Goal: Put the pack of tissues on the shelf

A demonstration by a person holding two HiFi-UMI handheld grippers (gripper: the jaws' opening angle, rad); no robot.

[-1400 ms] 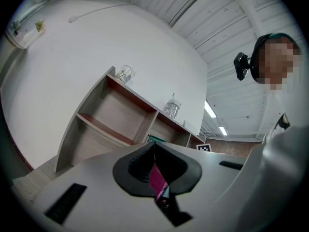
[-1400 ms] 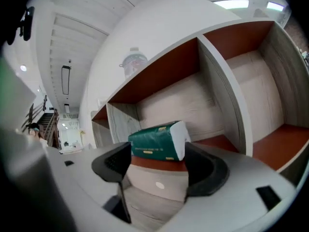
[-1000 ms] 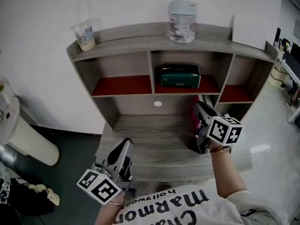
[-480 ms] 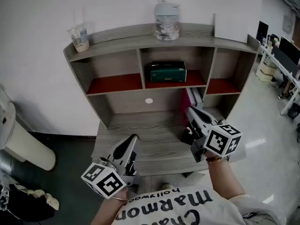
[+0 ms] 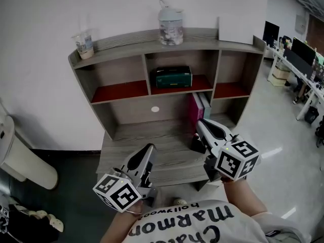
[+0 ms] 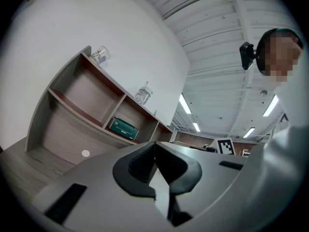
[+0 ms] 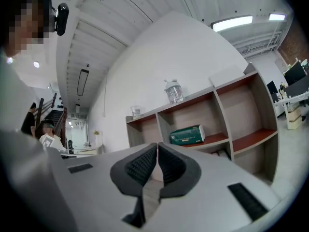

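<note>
The head view looks steeply down on the shelf (image 5: 121,38); the left gripper view and right gripper view (both low, near level) face that same shelf.

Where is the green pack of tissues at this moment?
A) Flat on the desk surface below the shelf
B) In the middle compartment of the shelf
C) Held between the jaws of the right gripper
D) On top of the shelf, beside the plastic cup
B: the green pack of tissues lies on the red floor in the middle compartment of the shelf, right below the clear jar on top.
</note>
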